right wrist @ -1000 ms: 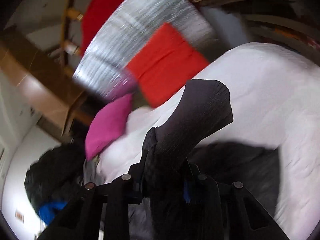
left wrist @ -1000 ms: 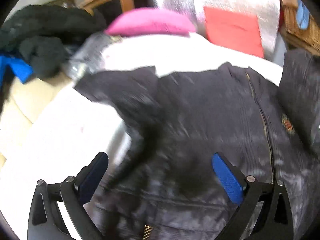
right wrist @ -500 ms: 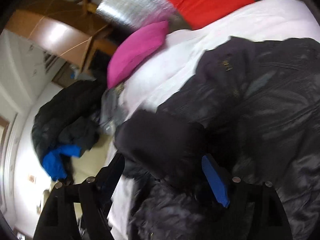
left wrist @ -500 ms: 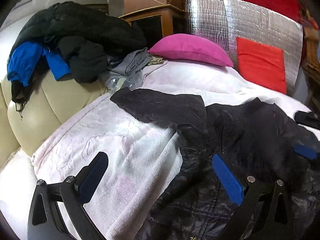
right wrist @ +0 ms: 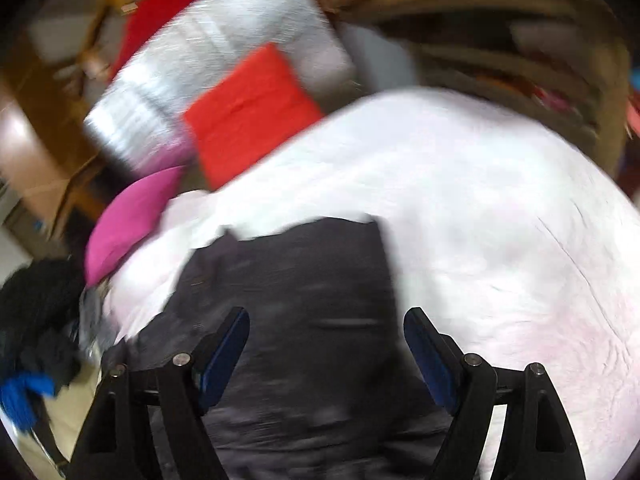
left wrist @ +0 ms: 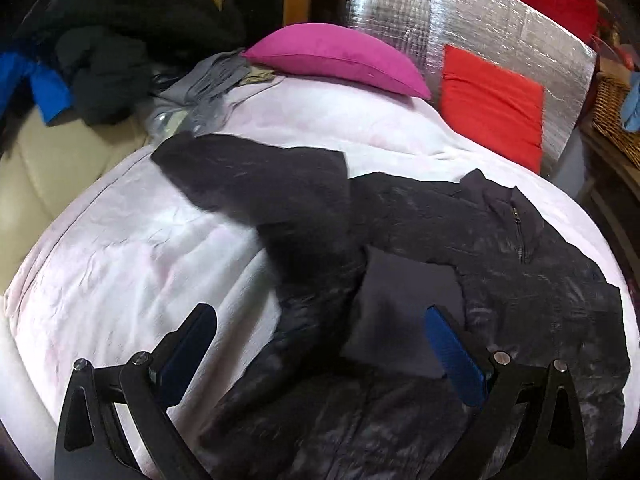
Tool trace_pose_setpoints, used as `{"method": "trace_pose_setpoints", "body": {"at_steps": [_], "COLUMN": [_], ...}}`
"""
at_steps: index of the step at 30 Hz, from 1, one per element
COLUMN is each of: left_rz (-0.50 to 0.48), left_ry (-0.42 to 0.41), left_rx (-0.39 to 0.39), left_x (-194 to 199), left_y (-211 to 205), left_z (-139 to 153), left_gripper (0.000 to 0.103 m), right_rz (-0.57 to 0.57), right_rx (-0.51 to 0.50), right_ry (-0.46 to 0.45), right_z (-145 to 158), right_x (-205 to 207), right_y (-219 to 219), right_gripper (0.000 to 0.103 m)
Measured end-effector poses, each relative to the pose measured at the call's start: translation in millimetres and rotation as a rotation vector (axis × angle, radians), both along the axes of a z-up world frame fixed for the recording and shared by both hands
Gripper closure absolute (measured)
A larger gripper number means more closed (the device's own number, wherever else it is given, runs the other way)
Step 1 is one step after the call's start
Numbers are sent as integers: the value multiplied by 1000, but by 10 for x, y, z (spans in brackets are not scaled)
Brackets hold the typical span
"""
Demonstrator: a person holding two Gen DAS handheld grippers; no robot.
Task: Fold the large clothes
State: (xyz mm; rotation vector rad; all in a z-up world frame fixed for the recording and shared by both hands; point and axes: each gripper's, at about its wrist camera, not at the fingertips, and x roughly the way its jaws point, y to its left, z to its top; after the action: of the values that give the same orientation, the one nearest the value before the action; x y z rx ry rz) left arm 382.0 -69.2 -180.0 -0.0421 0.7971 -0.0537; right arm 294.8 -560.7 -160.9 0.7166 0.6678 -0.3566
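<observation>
A large black padded jacket (left wrist: pixel 500 264) lies front-up on a pale pink blanket (left wrist: pixel 120 272), zip and collar toward the far right. One sleeve (left wrist: pixel 256 184) stretches out to the far left; the other lies folded across the chest, its cuff (left wrist: pixel 396 312) between my left fingers. My left gripper (left wrist: pixel 320 344) is open and empty just above the jacket's middle. In the blurred right wrist view the jacket (right wrist: pixel 304 288) fills the lower centre, and my right gripper (right wrist: pixel 326 340) hovers over it, open and empty.
A magenta cushion (left wrist: pixel 340 60), a red cushion (left wrist: pixel 492 104) and a silver foil panel (left wrist: pixel 460 20) stand at the back. A heap of dark and blue clothes (left wrist: pixel 100 52) lies on a beige sofa at the left. A wicker basket (left wrist: pixel 612 108) stands at the right.
My right gripper held the sleeve cuff, carried it across the jacket's chest, let it go and pulled back open. My left gripper stayed open and the view settled over the jacket.
</observation>
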Motion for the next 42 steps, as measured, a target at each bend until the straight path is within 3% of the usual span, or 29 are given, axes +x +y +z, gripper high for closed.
{"method": "trace_pose_setpoints", "body": {"at_steps": [3, 5, 9, 11, 12, 13, 15, 16, 17, 20, 23, 25, 27, 29, 30, 31, 33, 34, 35, 39, 42], "left_rz": [-47, -87, -80, -89, -96, -101, -125, -135, -143, -140, -118, -97, -99, -112, -137, -149, -178, -192, -215, -241, -245], "left_ry": [-20, -1, 35, 48, 47, 38, 22, 25, 25, 4, -17, 24, 91, 119, 122, 113, 84, 83, 84, 89, 82], "left_rx": [38, 37, 45, 62, 81, 89, 91, 91, 93, 100, 112, 107, 75, 45, 14, 4, 2, -4, -21, -31, -72], "left_x": [90, 155, 271, 309, 319, 319, 303, 303, 302, 301, 327, 379, 428, 432, 416, 393, 333, 323, 314, 326, 311], "left_y": [-169, -253, -341, -376, -405, -420, -450, -460, -475, -486, -461, -426, -400, -403, -418, -437, -496, -512, -529, -545, -524], "left_z": [-29, -71, -186, -227, -249, -256, -252, -254, -257, -230, -202, -263, -338, -359, -343, -325, -292, -289, -290, -323, -292], "left_gripper": [20, 31, 30, 28, 28, 28, 46, 65, 75, 93, 93, 93, 83, 47, 40, 34, 34, 37, 56, 103, 103], "right_rz": [45, 79, 145, 176, 196, 193, 202, 196, 183, 155, 126, 119, 121, 119, 117, 115, 102, 91, 69, 18, 55], "right_rx": [88, 73, 123, 137, 128, 97, 35, 14, -8, -80, -137, -147, -111, -62, -46, -36, -34, -40, -55, -80, -98], "right_ry": [24, 45, 81, 104, 119, 126, 128, 124, 112, 37, 5, 76, 137, 139, 125, 114, 89, 77, 46, -32, -75], "right_z": [-215, -289, -520, -635, -669, -668, -616, -573, -504, -269, -158, -290, -450, -474, -438, -401, -312, -268, -205, 11, 100], "right_x": [101, 185, 406, 499, 537, 537, 533, 518, 490, 368, 270, 347, 420, 403, 385, 370, 290, 250, 185, -24, -78], "right_y": [-154, -159, -140, -98, -58, -29, 35, 50, 62, 112, 136, 119, 91, 37, 24, 22, 1, -6, -15, -38, 49], "right_gripper": [21, 21, 23, 39, 40, 47, 62, 68, 74, 80, 80, 80, 80, 77, 76, 70, 39, 16, 15, 15, 19]}}
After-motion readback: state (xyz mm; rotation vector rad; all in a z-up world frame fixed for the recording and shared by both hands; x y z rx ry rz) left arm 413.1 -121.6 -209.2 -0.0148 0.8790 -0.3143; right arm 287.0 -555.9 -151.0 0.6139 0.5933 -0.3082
